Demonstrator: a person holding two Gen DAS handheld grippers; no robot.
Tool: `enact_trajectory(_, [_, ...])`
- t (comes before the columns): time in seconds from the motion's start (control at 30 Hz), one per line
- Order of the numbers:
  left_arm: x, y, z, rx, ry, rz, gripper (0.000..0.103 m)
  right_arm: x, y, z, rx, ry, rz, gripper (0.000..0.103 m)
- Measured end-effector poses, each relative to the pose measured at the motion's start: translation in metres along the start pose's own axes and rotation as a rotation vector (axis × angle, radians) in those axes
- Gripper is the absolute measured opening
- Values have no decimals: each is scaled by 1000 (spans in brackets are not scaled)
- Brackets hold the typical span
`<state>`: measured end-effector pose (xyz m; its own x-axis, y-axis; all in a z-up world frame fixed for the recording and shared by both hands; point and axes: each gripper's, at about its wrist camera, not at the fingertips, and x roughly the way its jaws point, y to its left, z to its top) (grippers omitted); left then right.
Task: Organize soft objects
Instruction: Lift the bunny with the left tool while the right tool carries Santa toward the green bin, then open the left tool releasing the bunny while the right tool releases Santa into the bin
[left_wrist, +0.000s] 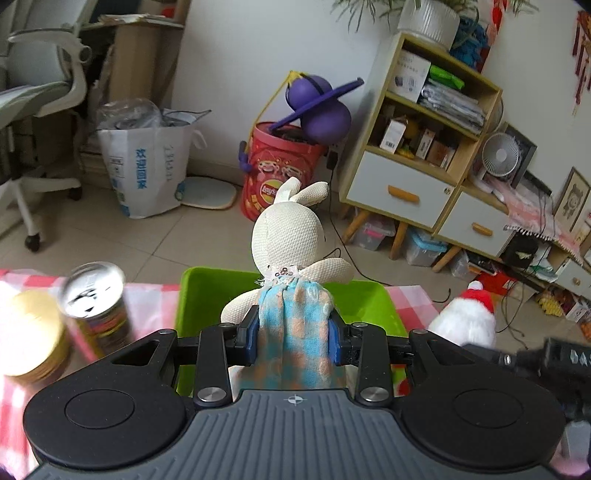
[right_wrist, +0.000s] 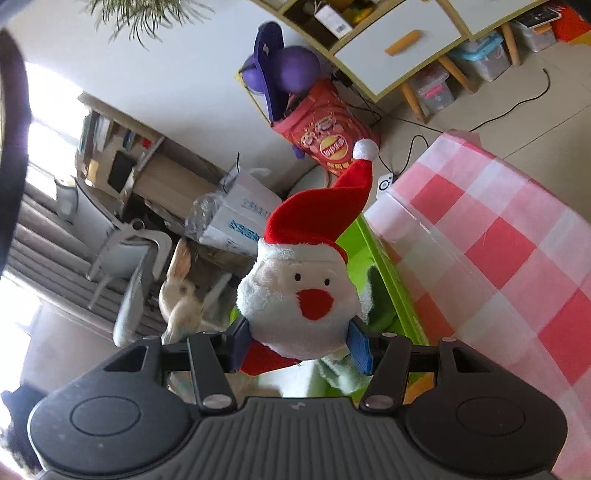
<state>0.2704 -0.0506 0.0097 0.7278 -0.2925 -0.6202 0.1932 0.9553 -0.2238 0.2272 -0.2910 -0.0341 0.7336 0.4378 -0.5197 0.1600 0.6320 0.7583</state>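
Overhead, left jaws clamp the bunny (left_wrist: 286, 236), right jaws the Santa (right_wrist: 299, 291), above green bin (left_wrist: 207, 291).

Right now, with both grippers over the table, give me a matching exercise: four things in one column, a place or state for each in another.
1. cream knitted rabbit in a blue checked dress
2. plush Santa with a red hat
3. bright green plastic bin
4. shiny-topped tin can

a. standing on the checked cloth
b. clamped in left gripper
c. below both toys
d. clamped in right gripper

Pairs: 1-b, 2-d, 3-c, 4-a
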Motion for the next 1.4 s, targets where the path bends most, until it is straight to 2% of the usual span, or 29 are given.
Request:
enact_trajectory(0.17, [44, -4, -5, 39, 18, -13, 35, 26, -12, -2, -36, 39, -7, 39])
enact_trajectory(0.37, [82, 10, -21, -1, 95, -34, 36, 46, -20, -7, -68, 97, -23, 39])
enact_trajectory(0.5, [98, 17, -33, -15, 173, -17, 36, 54, -16, -13, -110, 129, -47, 40])
enact_trajectory(0.63, [102, 22, -37, -36, 198, -27, 36, 58, -13, -16, -139, 137, -71, 40])
enact_trajectory(0.8, [96, 25, -35, -61, 180, -34, 39, 59, -9, -18, -157, 136, -90, 41])
enact_trajectory(0.83, [95, 25, -34, -65, 174, -32, 41, 59, -11, -17, -144, 136, -87, 45])
enact_trajectory(0.9, [93, 25, -34, -71, 166, -27, 51, 57, -16, -13, -100, 132, -73, 47])
enact_trajectory(0.93, [91, 25, -34, -74, 158, -17, 61, 55, -19, -11, -75, 126, -58, 50])
enact_trajectory(0.97, [88, 25, -33, -77, 145, -10, 65, 52, -23, -9, -50, 119, -41, 54])
enact_trajectory(1.03, [82, 24, -30, -83, 132, -13, 66, 46, -25, -6, -21, 104, -21, 58])
enact_trajectory(1.23, [47, 21, -24, -78, 98, 6, 75, 17, -17, 0, -34, 42, -32, 59])
enact_trajectory(1.4, [-3, 24, -30, -67, 79, 14, 81, -13, -2, -1, -89, 13, -70, 60])
